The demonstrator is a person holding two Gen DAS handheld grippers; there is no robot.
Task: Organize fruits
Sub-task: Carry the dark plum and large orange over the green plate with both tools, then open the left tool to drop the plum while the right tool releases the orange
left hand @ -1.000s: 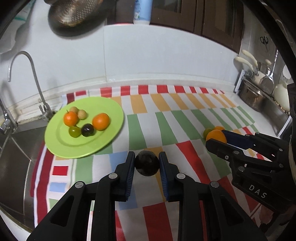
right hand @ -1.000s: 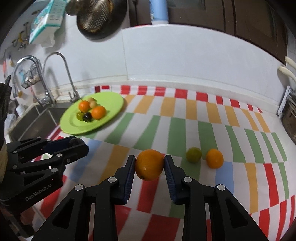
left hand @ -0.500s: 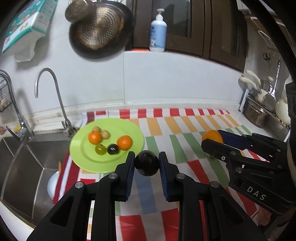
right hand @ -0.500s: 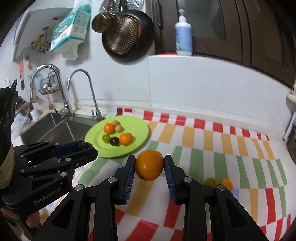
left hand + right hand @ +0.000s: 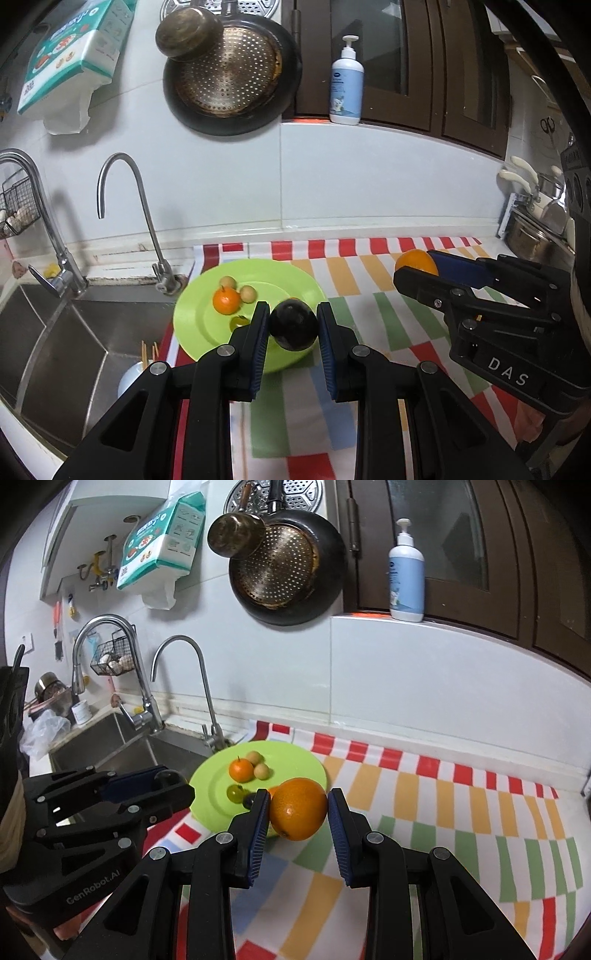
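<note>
Left wrist view: the left tool [image 5: 292, 325] is clamped on a dark round fruit [image 5: 293, 325], held in the air in front of the green plate [image 5: 192, 325], and the fruit hides part of the plate's near right side. On the plate lie a small orange [image 5: 226, 301], two pale round fruits [image 5: 238, 288] behind it and a green grape [image 5: 238, 322] close to the tool's left finger. To the right, the right tool [image 5: 417, 264] grips a big orange [image 5: 415, 260] above the striped cloth [image 5: 388, 321]. In the right wrist view the same right tool [image 5: 298, 814] presses its blue pads on the big orange [image 5: 298, 814], which covers the plate's [image 5: 291, 760] near edge; a dark grape [image 5: 249, 799] and a sliver of another orange fruit peek out beside the left pad. The left tool [image 5: 166, 779] stands at the left, between the camera and the steel sink [image 5: 122, 749]. The desk wears a cloth with red, orange and green stripes, and the plate sits at its end next to the sink. Two curved taps [image 5: 199, 679] rise behind the sink. On the white wall hang a dark perforated pan [image 5: 284, 572], a small brass pot [image 5: 232, 533] and a pack of tissues [image 5: 162, 542]. A pump bottle [image 5: 405, 572] stands on the ledge by dark cabinet doors [image 5: 480, 554].
</note>
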